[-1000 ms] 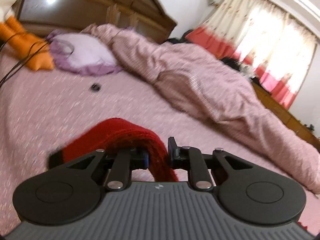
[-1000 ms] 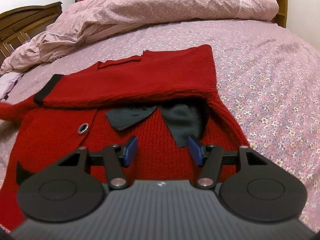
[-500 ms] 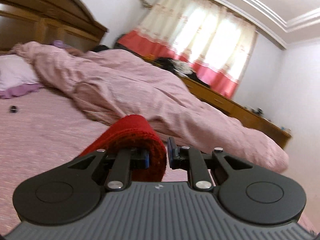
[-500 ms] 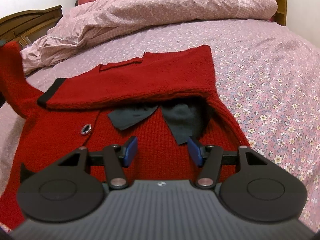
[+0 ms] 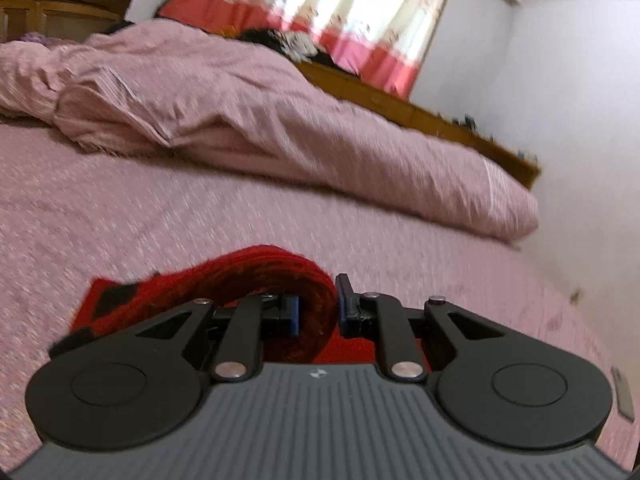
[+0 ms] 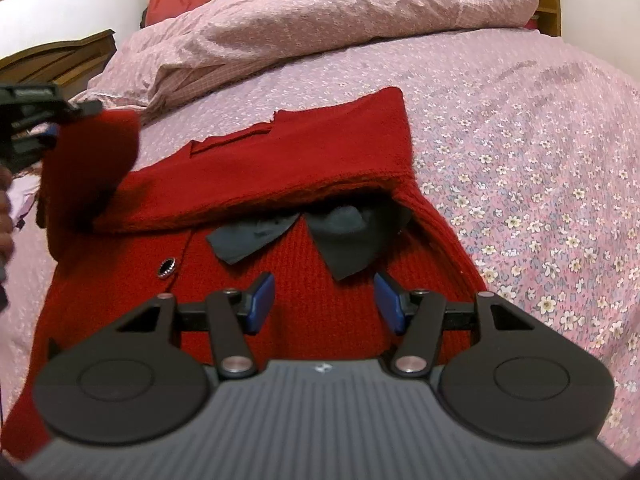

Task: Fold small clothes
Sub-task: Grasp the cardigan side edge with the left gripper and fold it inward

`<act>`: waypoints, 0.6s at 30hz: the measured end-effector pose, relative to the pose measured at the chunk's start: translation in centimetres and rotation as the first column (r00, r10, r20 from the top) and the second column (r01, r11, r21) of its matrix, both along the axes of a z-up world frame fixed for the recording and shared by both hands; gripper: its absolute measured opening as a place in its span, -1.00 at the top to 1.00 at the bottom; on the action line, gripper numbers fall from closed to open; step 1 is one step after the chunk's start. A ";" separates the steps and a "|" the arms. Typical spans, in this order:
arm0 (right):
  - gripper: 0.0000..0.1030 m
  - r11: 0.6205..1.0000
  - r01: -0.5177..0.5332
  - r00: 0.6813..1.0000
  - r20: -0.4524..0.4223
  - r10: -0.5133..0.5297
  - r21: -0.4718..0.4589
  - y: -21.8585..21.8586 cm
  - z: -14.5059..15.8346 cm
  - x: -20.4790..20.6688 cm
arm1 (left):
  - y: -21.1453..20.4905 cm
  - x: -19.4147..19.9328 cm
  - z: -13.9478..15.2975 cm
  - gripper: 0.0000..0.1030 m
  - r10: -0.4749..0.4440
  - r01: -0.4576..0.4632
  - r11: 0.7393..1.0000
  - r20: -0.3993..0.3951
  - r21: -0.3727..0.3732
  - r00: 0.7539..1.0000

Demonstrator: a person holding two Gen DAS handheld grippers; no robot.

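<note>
**Red sleeve pinched, one gripper waiting**

The left gripper has its blue pads squeezed tight on a thick roll of the red sleeve. The sleeve loops up over the fingers and hangs down in front. In the right view the same gripper shows at the left edge, holding the sleeve up in the air over the side of the sweater.

The right gripper is about half open with nothing between its pads. It hangs just over the middle of the sweater.

The sweater lies flat on the bed. Its far part is folded over toward the camera, making a long straight edge. Under that edge sit two dark grey collar flaps and a round shiny button. To the right of the sweater there is lots of free bed. At the back a puffy pink quilt makes a long soft wall.

The sweater is fuzzy knit wool with ribs. The sheet is pink with little flowers (they show only in the right view).

The left view is blurry. The gripper bodies hide the near part of the sweater in both views. A hand is cut off at the left edge.
</note>
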State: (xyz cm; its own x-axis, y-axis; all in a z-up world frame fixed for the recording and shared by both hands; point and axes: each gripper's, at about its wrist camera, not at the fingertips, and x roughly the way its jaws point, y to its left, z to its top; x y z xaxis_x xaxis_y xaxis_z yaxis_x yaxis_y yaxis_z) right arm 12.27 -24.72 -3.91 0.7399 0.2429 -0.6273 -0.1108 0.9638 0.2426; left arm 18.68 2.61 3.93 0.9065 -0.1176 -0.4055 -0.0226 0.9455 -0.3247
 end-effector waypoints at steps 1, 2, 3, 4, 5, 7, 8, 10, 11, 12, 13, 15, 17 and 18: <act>-0.11 1.000 0.000 1.000 0.000 0.000 0.002 0.0 0.0 0.0 | -0.3 0.4 -0.7 0.61 -0.014 0.014 1.000 -0.018 0.007 1.000; -0.11 1.000 0.000 1.000 0.000 0.000 0.003 0.0 -0.1 0.0 | -0.5 0.7 -1.3 0.61 -0.023 0.024 1.000 -0.034 0.011 0.999; -0.10 1.000 0.000 1.000 0.000 0.000 0.005 -0.1 -0.1 0.0 | -0.7 1.0 -2.0 0.61 -0.032 0.032 0.999 -0.056 0.012 0.998; -0.10 1.000 -0.001 1.000 -0.001 0.001 0.006 -0.1 -0.1 0.0 | -0.9 1.2 -2.5 0.58 -0.039 0.040 0.999 -0.070 0.013 0.997; -0.10 1.000 -0.002 1.000 -0.001 0.002 0.007 -0.1 -0.2 0.0 | -1.0 1.4 -3.1 0.58 -0.049 0.050 0.999 -0.086 0.014 0.995; -0.10 1.000 -0.002 1.000 -0.002 0.002 0.008 -0.2 -0.3 0.0 | -1.2 1.5 -3.9 0.54 -0.070 0.074 0.997 -0.119 0.029 0.990; -0.10 1.000 -0.003 1.000 -0.002 0.003 0.008 -0.2 -0.3 0.0 | -1.4 1.5 -4.2 0.49 -0.076 0.082 0.996 -0.130 0.041 0.989; -0.10 1.000 -0.003 1.000 -0.001 0.003 0.008 -0.2 -0.3 0.0 | -1.8 1.3 -4.8 0.31 -0.087 0.097 0.993 -0.149 0.065 0.985; -0.10 1.000 -0.003 1.000 -0.001 0.003 0.006 -0.2 -0.3 0.0 | -1.9 1.2 -5.0 0.10 -0.091 0.103 0.992 -0.158 0.072 0.983; -0.10 1.000 -0.003 1.000 0.000 0.003 0.004 -0.1 -0.4 0.0 | -2.0 1.2 -5.2 -0.02 -0.094 0.109 0.991 -0.170 0.077 0.981; -0.10 1.000 -0.003 1.000 0.000 0.003 0.002 -0.1 -0.4 0.0 | -2.0 0.9 -5.3 -0.21 -0.098 0.114 0.990 -0.179 0.081 0.979; -0.10 1.000 -0.004 1.000 0.000 0.004 0.001 -0.1 -0.4 -0.1 | -2.2 0.3 -5.6 -0.36 -0.106 0.126 0.988 -0.194 0.094 0.975; -0.10 1.000 -0.003 1.000 0.000 0.003 0.001 0.0 -0.4 -0.1 | -2.3 -0.4 -5.6 -0.44 -0.114 0.139 0.984 -0.201 0.114 0.973; -0.10 1.000 -0.003 1.000 0.000 0.003 0.001 0.0 -0.4 -0.1 | -2.3 -0.8 -5.7 -0.45 -0.118 0.146 0.981 -0.204 0.126 0.972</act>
